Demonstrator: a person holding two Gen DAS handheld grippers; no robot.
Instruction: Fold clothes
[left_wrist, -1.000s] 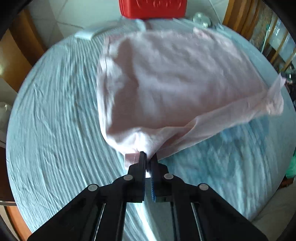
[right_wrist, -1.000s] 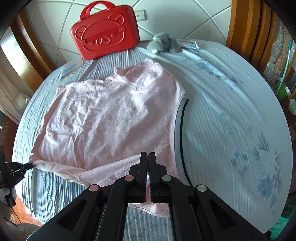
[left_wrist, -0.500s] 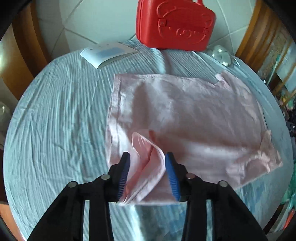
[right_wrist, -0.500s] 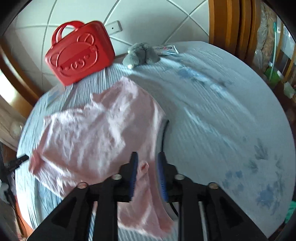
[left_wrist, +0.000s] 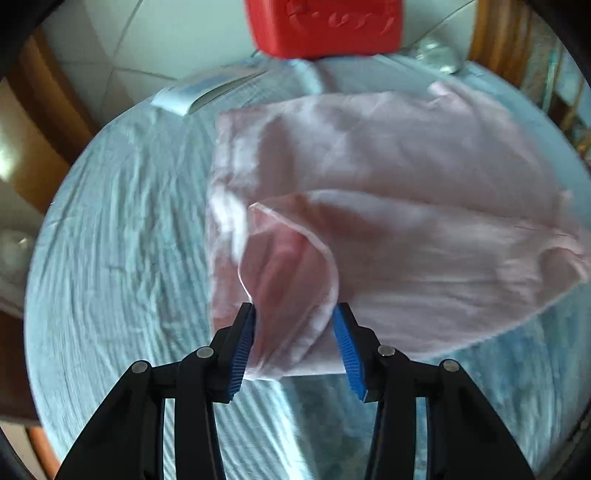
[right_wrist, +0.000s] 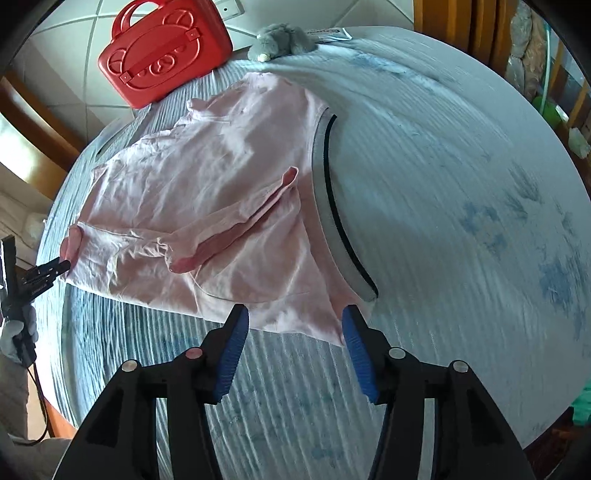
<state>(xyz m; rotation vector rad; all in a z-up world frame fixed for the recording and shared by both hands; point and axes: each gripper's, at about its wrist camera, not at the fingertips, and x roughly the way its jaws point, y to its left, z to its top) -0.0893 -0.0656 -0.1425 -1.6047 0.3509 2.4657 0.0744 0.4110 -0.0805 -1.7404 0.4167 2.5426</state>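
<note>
Lying folded on the pale blue bedsheet (right_wrist: 461, 155), the pink shirt (right_wrist: 221, 177) occupies centre to 9 o'clock in the right wrist view. The right gripper (right_wrist: 293, 325) has just been opening; jaws spread, hem between them, untouched. The left gripper (left_wrist: 293, 321) has just opened; a loose fold stands between its spread jaws. A red case (right_wrist: 162, 55) sits at 11 o'clock.

Red case (right_wrist: 166, 51) leaning on tiled wall (right_wrist: 303, 14) — grey plush toy (right_wrist: 282, 38) beside it.

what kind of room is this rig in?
Probably a home bedroom: the pink shirt lies on a bed with a blue ribbed sheet, a grey plush toy and red toy case at its far edge, tiled wall behind.
</note>
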